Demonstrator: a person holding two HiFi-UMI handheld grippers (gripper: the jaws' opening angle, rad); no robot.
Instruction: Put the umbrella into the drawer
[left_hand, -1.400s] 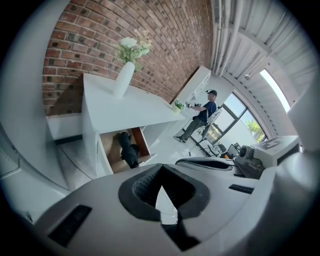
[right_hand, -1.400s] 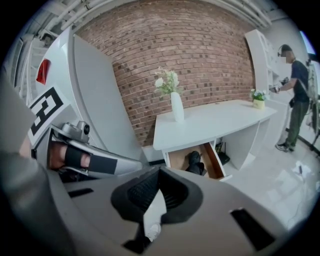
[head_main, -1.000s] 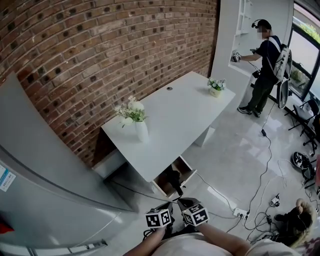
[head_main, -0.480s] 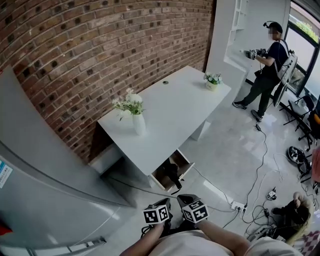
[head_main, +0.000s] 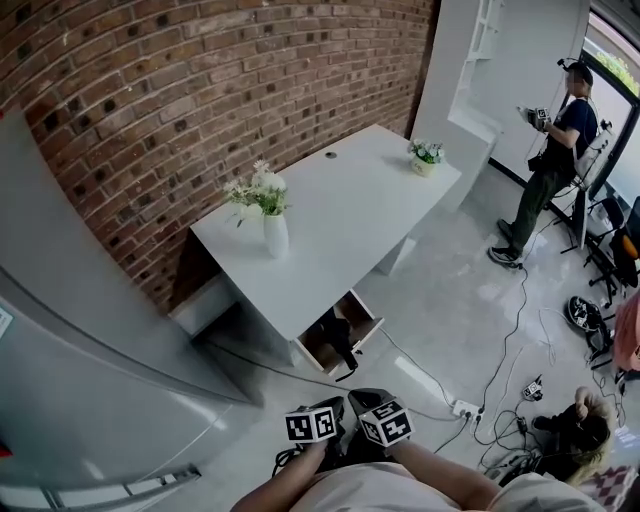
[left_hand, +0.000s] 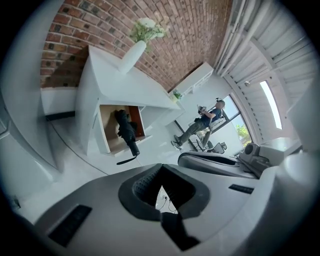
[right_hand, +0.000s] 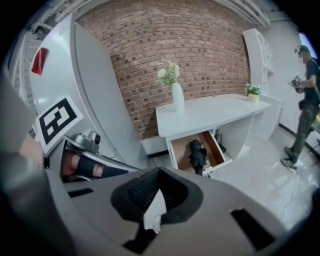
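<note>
**Umbrella in open drawer; both grippers shut and empty**

Obs.: Folded black umbrella (head_main: 338, 338) lies inside the open drawer (head_main: 368, 318) under the near end of the white desk (head_main: 330, 220). One end of it juts out past the drawer's front edge, with a thin strap trailing from that end. Drawer is pulled out towards the room; wood-coloured inside.

Left gripper (left_hand: 162, 192): jaws together at the tips, nothing between them, only a sliver of floor showing through. Right gripper (right_hand: 156, 202): same, jaws together and nothing held. Both are held low and close to the operator's body, side by side, well apart from the drawer and facing it.

On the desk: white vase of flowers (head_main: 275, 235) near the drawer end, small flower pot (head_main: 424, 160) at the far end. Brick wall (head_main: 200, 90) behind the desk. Tall grey cabinet (head_main: 80, 330) to the left.

Floor: loose cables and a power strip (head_main: 465, 408) to the right of the operator. A second person (head_main: 555, 170) stands at the far right near the window, also carrying grippers.
</note>
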